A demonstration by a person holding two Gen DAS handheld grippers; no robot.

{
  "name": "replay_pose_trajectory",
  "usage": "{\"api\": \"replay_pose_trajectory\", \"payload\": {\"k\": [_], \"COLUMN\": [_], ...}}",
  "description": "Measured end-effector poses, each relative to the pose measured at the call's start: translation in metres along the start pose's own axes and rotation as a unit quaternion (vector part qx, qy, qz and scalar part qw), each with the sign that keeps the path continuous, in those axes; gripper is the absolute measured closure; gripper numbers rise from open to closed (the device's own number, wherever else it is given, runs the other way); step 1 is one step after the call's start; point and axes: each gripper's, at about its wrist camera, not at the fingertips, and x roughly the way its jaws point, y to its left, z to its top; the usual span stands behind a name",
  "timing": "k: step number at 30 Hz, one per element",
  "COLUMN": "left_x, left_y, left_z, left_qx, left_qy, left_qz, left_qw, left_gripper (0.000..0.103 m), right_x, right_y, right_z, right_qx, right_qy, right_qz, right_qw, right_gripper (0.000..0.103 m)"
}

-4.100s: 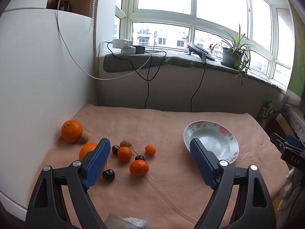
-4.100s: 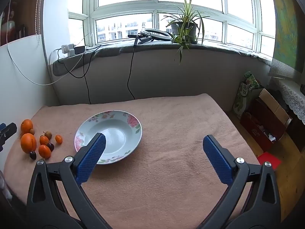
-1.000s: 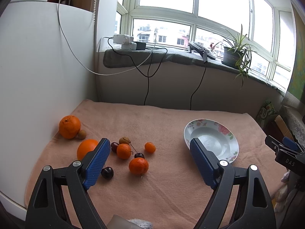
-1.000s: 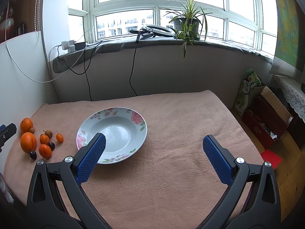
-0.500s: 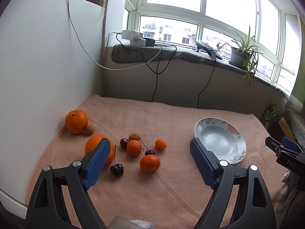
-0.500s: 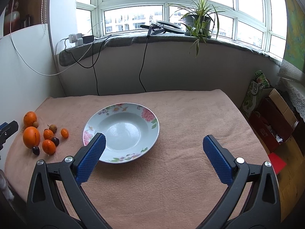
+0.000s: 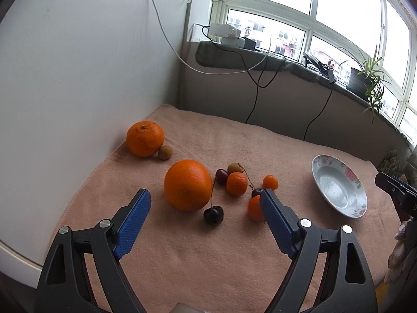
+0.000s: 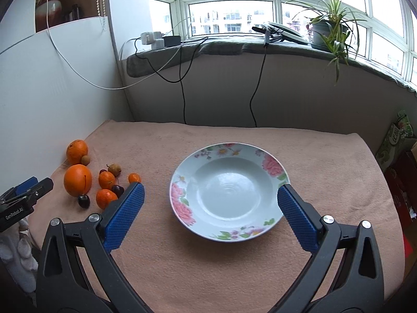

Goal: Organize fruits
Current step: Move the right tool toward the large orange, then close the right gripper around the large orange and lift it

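Observation:
Fruit lies grouped on the pink cloth at the left. A big orange (image 7: 187,184) sits just beyond my open left gripper (image 7: 204,210), with a dark cherry (image 7: 213,215) between the fingers' line. Small tangerines (image 7: 236,183), more cherries and a brown longan (image 7: 234,168) lie to its right; one tangerine (image 7: 254,210) is partly hidden by the right finger. Another orange (image 7: 145,138) and a longan (image 7: 165,152) sit by the white wall. The floral plate (image 8: 206,164) is empty, framed by my open right gripper (image 8: 208,200), which holds nothing.
A white panel wall (image 7: 78,78) borders the cloth on the left. Cables (image 8: 182,83) hang from the windowsill at the back, where a potted plant (image 8: 328,31) stands. Boxes and bags (image 8: 396,156) sit off the table's right edge.
My left gripper has moved forward and down toward the fruit, so the big orange now looms close. My right gripper has closed in on the plate, which now sits between its fingers.

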Motion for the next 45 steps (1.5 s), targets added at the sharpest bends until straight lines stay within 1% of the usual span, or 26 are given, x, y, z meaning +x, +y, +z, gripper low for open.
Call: {"api": "replay_pose_trajectory", "payload": {"k": [9, 15, 21, 25, 28, 31, 35, 36, 38, 42, 44, 45], "left_x": [0.013, 0.022, 0.031, 0.037, 0.043, 0.048, 0.053, 0.054, 0.055, 0.056, 0.058, 0.060], "left_y": [0.032, 0.046, 0.056, 0.061, 0.064, 0.063, 0.063, 0.063, 0.063, 0.062, 0.062, 0.062], "left_z": [-0.008, -0.012, -0.011, -0.010, -0.010, -0.009, -0.007, -0.007, -0.006, -0.005, -0.004, -0.003], "left_qx": [-0.038, -0.059, -0.073, -0.081, -0.091, -0.089, -0.098, -0.099, -0.105, -0.112, -0.113, -0.114], "left_qy": [0.020, 0.037, 0.050, 0.052, 0.056, 0.060, 0.063, 0.063, 0.065, 0.064, 0.064, 0.064], "left_qz": [0.005, -0.002, -0.013, -0.026, -0.039, -0.043, -0.059, -0.063, -0.075, -0.092, -0.097, -0.100], "left_qw": [0.9991, 0.9976, 0.9960, 0.9950, 0.9935, 0.9933, 0.9915, 0.9911, 0.9895, 0.9874, 0.9868, 0.9863], "left_gripper": [0.017, 0.017, 0.017, 0.017, 0.018, 0.018, 0.019, 0.019, 0.019, 0.021, 0.023, 0.024], "right_x": [0.029, 0.054, 0.085, 0.105, 0.121, 0.133, 0.145, 0.149, 0.158, 0.171, 0.175, 0.176], "right_y": [0.046, 0.080, 0.116, 0.138, 0.154, 0.168, 0.185, 0.188, 0.193, 0.198, 0.202, 0.203], "right_z": [0.018, 0.027, 0.034, 0.041, 0.045, 0.048, 0.047, 0.046, 0.044, 0.040, 0.037, 0.036], "right_qx": [-0.033, -0.056, -0.064, -0.066, -0.075, -0.078, -0.092, -0.093, -0.091, -0.085, -0.085, -0.085], "right_qy": [0.032, 0.062, 0.103, 0.129, 0.149, 0.170, 0.194, 0.201, 0.216, 0.239, 0.248, 0.251], "right_qz": [0.076, 0.132, 0.196, 0.231, 0.250, 0.274, 0.290, 0.296, 0.304, 0.312, 0.317, 0.320], "right_qw": [0.996, 0.988, 0.973, 0.962, 0.954, 0.943, 0.932, 0.929, 0.923, 0.915, 0.911, 0.910], "right_gripper": [0.000, 0.000, 0.000, 0.000, 0.000, 0.000, 0.000, 0.002, 0.009, 0.013, 0.021, 0.022]}}
